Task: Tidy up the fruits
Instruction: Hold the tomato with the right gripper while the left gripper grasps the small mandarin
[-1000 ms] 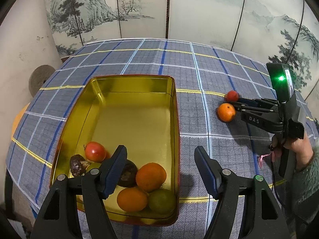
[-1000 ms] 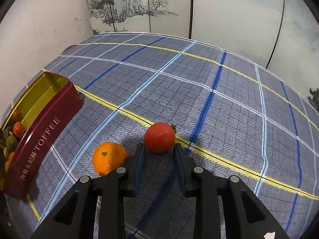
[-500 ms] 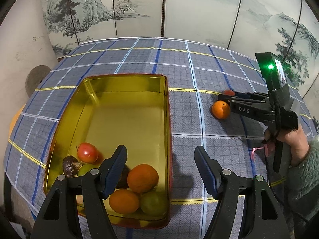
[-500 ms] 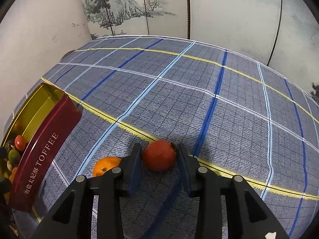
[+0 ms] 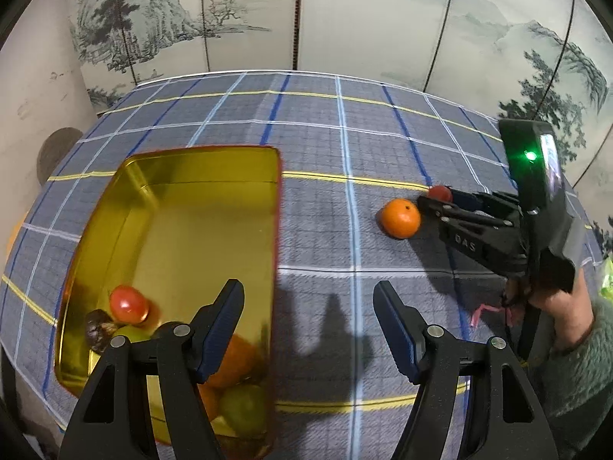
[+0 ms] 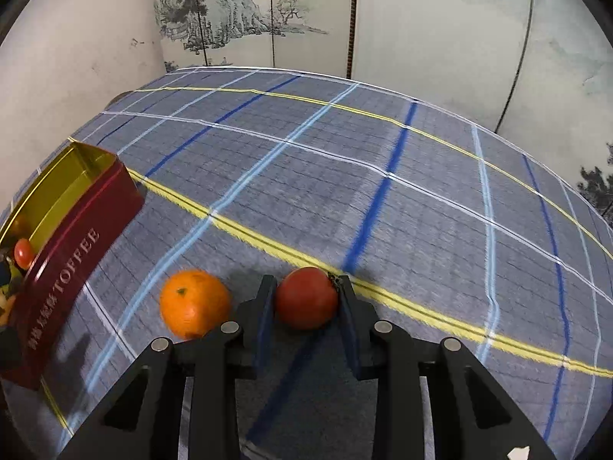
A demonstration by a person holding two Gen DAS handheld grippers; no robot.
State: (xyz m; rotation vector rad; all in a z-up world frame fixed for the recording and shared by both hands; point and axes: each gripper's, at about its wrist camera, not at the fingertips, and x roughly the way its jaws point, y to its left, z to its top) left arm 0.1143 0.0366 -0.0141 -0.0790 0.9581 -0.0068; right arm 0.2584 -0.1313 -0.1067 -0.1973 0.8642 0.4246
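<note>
Two fruits are seen on the plaid cloth (image 6: 383, 161) outside the tin (image 6: 72, 253): a red fruit (image 6: 306, 298) and an orange (image 6: 194, 303). The red fruit is held between the fingers of the right gripper (image 6: 306, 303), whose jaws are closed narrowly against its two sides; it sits at the fingertips, low over a yellow stripe of the cloth, and whether it is lifted off the cloth cannot be told. The orange lies just beside the left finger of that gripper, on the tin's side, apart from the tin. In the left wrist view the same orange (image 5: 398, 217) is seen against the tip of the right gripper (image 5: 435, 201), with the red fruit (image 5: 440, 193) partly hidden behind the fingers. The left gripper (image 5: 308, 326) is held with its jaws wide and nothing between them, its left finger over the tin's (image 5: 172, 161) near right corner and its right finger over the cloth. Inside the gold-lined tin, at its near end, a small red fruit (image 5: 128, 304), a dark fruit (image 5: 97, 331), orange fruits and greenish ones are gathered, partly hidden by the finger. The word TOFFEE is printed on the tin's red side.
</note>
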